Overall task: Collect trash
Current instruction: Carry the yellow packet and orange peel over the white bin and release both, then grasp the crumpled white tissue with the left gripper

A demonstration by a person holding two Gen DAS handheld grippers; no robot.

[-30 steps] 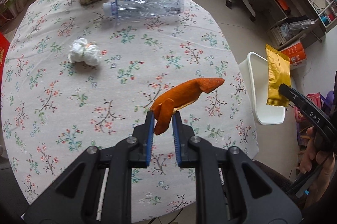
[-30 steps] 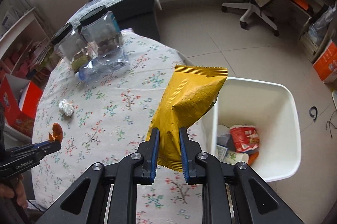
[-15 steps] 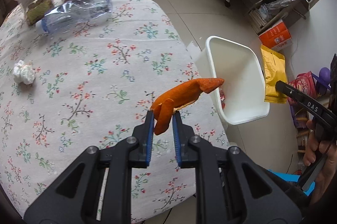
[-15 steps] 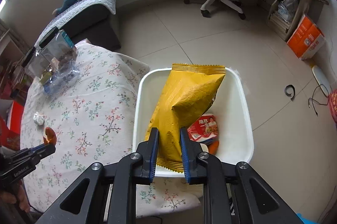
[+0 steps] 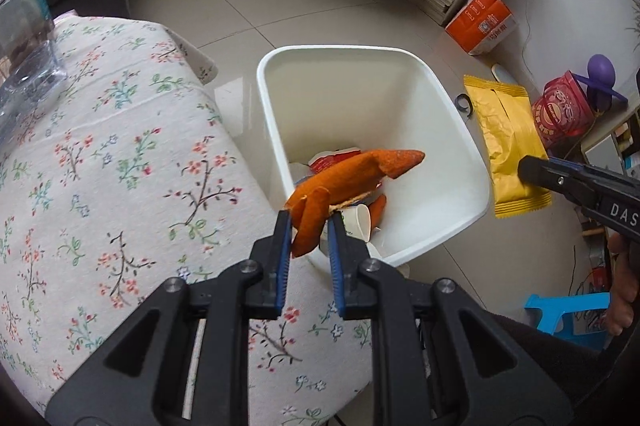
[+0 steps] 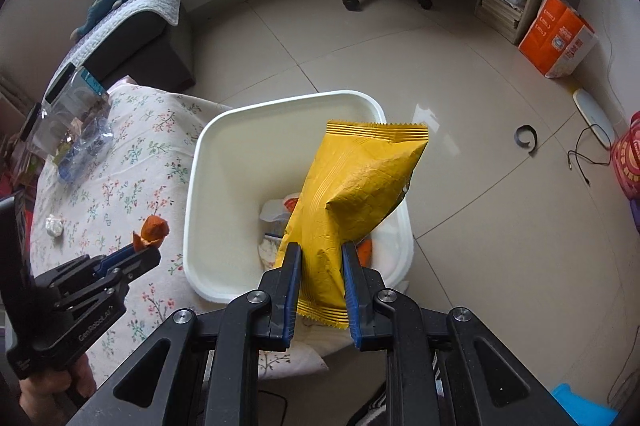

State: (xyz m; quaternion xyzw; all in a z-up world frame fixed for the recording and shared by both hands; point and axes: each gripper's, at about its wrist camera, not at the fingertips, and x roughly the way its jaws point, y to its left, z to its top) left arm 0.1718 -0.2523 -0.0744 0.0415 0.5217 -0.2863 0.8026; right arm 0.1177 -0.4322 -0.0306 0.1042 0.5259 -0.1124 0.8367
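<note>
Both tongs hang over the bin (image 5: 448,93), left tongs (image 5: 308,226) gripping peel (image 5: 352,173), right tongs (image 6: 320,262) gripping wrapper (image 6: 352,197); releasing comes next.

We read "DAS" in white letters on the black body of the right tool (image 5: 528,171), rest cut off by frame edge. The left tool (image 6: 149,250) body reads "GenRobot.AI". Print on the orange box (image 6: 558,35) and red tin (image 5: 562,109) is too small to read.
</note>
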